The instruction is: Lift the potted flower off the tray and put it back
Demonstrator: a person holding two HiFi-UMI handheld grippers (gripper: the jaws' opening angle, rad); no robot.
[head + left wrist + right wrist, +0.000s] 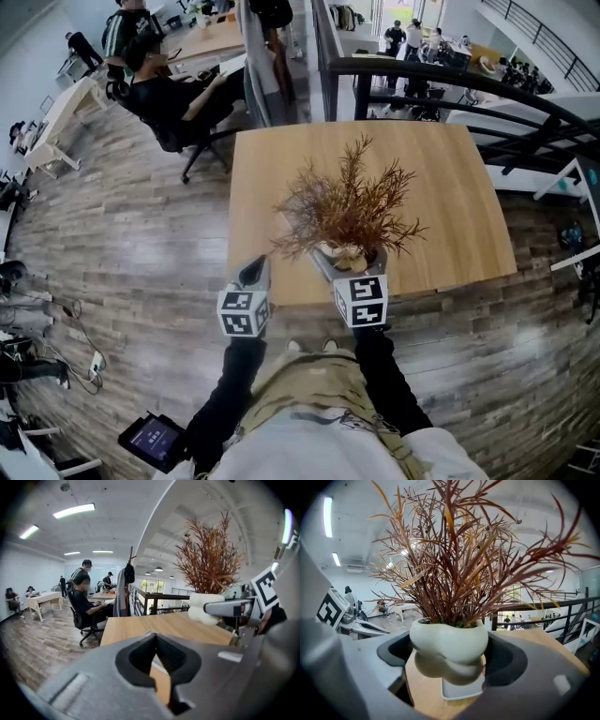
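Over the wooden table [450, 187] in this open office, my right gripper [449, 654] clamps the white potted flower [447, 637] above its tray [461, 692], so I'd lower it straight and slowly (my left gripper [157, 641] is closed, empty), keeping its long axis upright, fronds pointing at the ceiling.

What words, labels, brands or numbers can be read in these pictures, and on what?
None can be read.
Left tongs, right tongs: cubes bear square patterns only, no letters.
Pot: plain, no print.
Small lit screen: too small to read.
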